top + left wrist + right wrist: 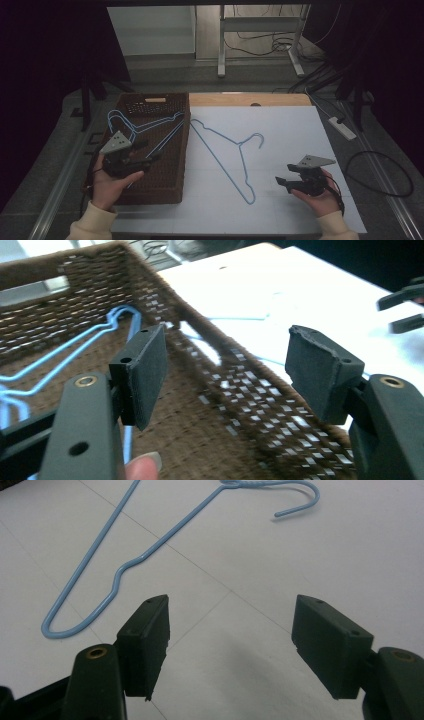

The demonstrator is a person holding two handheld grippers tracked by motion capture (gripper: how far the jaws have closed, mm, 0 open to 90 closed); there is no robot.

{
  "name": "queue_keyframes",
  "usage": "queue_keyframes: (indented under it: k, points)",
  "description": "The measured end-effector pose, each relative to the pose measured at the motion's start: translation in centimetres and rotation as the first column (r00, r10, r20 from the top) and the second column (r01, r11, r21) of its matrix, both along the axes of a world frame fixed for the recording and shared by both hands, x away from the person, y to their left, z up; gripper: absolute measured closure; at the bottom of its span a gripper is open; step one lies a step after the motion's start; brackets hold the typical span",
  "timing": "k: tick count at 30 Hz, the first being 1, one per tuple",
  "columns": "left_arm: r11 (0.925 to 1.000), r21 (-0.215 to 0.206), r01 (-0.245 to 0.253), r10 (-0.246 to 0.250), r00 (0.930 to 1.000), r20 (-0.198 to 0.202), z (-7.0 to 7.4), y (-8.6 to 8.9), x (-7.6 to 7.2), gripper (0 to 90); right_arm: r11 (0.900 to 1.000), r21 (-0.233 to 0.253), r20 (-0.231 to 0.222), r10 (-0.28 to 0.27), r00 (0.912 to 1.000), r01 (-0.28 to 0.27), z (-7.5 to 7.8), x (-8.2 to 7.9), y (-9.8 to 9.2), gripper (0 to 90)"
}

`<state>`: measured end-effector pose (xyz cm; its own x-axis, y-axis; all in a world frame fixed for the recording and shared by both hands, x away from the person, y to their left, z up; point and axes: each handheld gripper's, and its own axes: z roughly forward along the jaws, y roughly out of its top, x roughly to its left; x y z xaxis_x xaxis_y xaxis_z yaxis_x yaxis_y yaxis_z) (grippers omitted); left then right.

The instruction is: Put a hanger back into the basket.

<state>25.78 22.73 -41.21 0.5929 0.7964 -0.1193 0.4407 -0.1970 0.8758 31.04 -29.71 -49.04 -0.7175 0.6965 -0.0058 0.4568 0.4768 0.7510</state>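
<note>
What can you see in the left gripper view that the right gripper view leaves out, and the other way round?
The left gripper view looks into the brown woven basket, with blue wire hangers lying inside it, and the left gripper open above them. The right gripper view looks at the single blue hanger lying flat with its hook at the top, and the right gripper open above bare table. Both share the white table surface and a pair of black jaws standing wide apart.

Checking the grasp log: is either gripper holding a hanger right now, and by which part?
Nothing is held. The left gripper and the right gripper both have open, empty jaws.
</note>
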Motion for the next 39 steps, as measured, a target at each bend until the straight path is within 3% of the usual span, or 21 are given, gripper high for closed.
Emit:
queue_keyframes:
  k: [7, 12, 15, 25, 39]
  points:
    - [0.9988, -0.025, 0.042, -0.043, 0.9990, -0.013, -0.7, -0.9, -1.5, 32.5, 1.000, 0.004, 0.004, 0.003, 1.0000, -0.003, 0.1, 0.0, 0.0, 32.1]
    - [0.9986, -0.011, 0.052, -0.053, 0.9984, -0.018, -1.5, -1.4, -2.3, 32.5, 1.000, 0.004, 0.004, 0.004, 1.0000, -0.004, 0.1, 0.0, 0.1, 32.2]
    - [0.9987, 0.005, 0.051, -0.051, 0.9985, -0.019, -1.9, -1.5, -2.4, 32.5, 1.000, 0.003, 0.006, 0.007, 1.0000, -0.007, 0.2, -0.1, 0.1, 32.2]
    - [0.9992, 0.001, 0.041, -0.041, 0.9991, -0.011, -2.3, -1.3, -2.4, 32.8, 1.000, 0.008, 0.018, 0.008, 0.9998, -0.008, 0.3, -0.1, 0.2, 32.2]
    - [0.9974, 0.022, 0.068, -0.068, 0.9976, -0.015, -2.7, -2.4, -2.6, 32.7, 1.000, -0.005, 0.013, 0.011, 0.9999, -0.011, 0.3, -0.2, 0.4, 32.1]
